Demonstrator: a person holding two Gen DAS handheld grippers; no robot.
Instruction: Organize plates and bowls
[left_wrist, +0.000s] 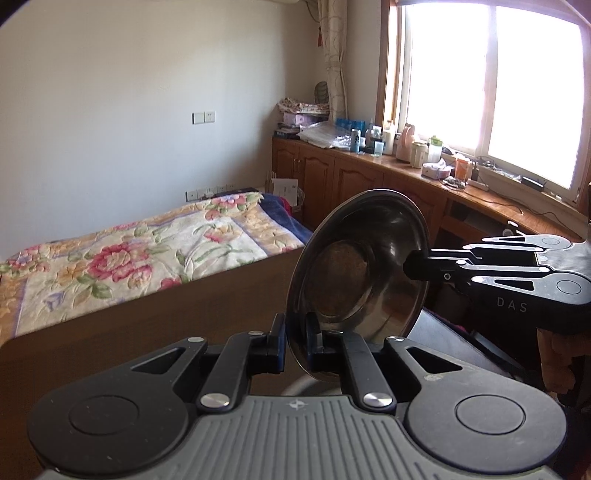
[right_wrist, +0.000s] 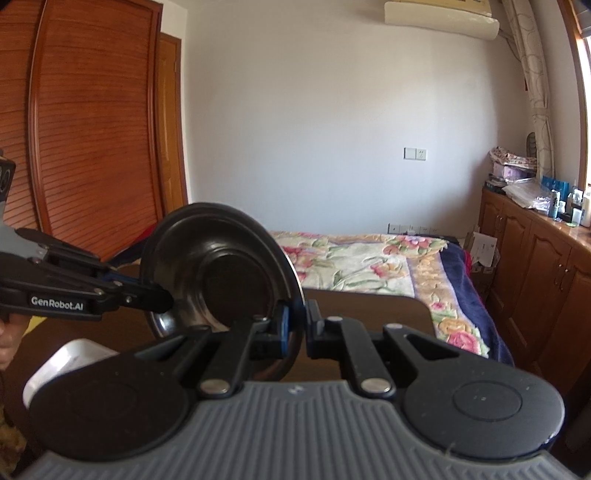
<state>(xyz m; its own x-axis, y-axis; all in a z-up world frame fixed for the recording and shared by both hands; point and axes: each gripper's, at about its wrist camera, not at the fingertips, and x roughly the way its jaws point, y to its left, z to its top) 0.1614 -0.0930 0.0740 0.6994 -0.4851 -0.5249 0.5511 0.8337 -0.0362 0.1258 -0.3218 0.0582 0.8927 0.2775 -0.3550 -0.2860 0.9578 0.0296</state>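
Both claws — left claw (left_wrist: 295, 341), right claw (right_wrist: 295, 325) — pinch one steel bowl (left_wrist: 354, 269) held upright midair; nothing looks stacked yet, sorting seems barely begun

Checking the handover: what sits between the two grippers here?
A steel plate, held on edge: left gripper pinches its lower rim, right gripper its side rim. Both wrist views show it.

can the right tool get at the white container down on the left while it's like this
Probably not yet: the right tool is clamped on the metal bowl's rim, as is the left tool. The white container lies below.
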